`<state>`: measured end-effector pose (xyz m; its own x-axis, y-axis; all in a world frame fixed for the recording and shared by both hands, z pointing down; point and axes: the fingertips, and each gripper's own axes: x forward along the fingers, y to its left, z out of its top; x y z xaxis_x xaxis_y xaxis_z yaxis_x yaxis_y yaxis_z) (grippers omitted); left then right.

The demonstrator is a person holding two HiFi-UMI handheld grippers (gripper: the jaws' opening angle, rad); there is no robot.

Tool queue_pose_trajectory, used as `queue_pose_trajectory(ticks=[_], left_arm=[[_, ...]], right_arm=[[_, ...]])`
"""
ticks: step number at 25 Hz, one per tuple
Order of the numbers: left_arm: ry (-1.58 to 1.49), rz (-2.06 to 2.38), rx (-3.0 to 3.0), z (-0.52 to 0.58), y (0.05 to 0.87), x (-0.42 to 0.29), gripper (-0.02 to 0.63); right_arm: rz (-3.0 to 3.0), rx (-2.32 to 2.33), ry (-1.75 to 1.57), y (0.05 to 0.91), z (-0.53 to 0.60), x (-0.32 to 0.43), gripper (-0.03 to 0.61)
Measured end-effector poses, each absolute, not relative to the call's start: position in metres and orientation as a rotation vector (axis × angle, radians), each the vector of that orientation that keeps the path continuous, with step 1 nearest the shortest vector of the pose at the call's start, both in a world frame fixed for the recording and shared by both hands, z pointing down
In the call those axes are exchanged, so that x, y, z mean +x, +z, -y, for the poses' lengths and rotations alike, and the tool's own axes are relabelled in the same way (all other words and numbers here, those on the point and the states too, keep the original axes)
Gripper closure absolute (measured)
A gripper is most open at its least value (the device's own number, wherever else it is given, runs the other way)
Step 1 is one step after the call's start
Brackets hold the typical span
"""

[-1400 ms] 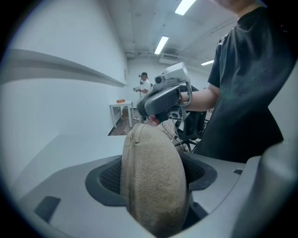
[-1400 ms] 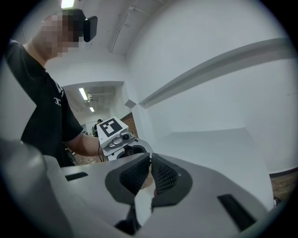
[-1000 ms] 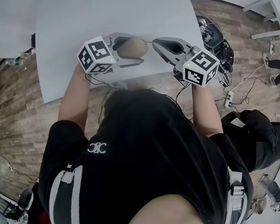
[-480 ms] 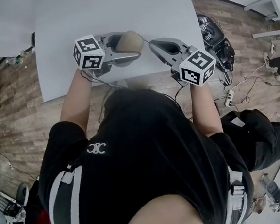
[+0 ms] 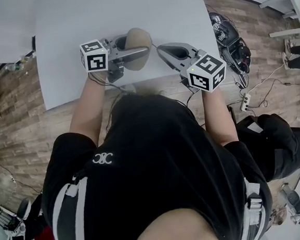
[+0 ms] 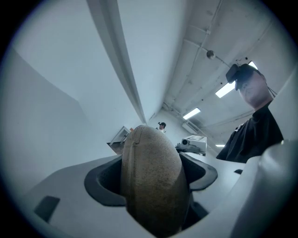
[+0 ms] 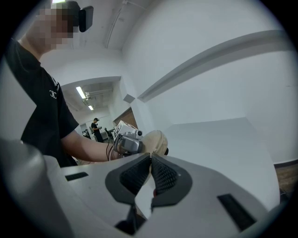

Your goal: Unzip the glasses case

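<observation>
Clamping glasses case (image 6: 153, 179) in left claw (image 5: 136, 45)

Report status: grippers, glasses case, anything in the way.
Left gripper clamped on glasses case. Right gripper shut at case's end; what it pinches unclear. Nothing obstructing.

Your left gripper (image 5: 140, 48) rolls about its own line, so its marker cube (image 5: 95, 55) turns a different face to the head view. The glasses case (image 5: 137, 38) clamped in its jaws rolls with it, now looking taller and narrower, and sits slightly farther out over the worktop (image 5: 78, 13).
</observation>
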<state>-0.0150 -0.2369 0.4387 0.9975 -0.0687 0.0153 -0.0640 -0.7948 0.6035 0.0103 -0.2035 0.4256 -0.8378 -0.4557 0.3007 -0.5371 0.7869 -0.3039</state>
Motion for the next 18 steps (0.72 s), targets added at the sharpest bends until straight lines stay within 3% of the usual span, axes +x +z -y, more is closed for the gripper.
queue_pose_trajectory(ticks=[18], left_arm=[[-0.087, 0.335, 2.332, 0.27, 0.452, -0.01, 0.264]], right_arm=[[2.587, 0.77, 0.443, 0.468, 0.191, 0.003, 0.554]])
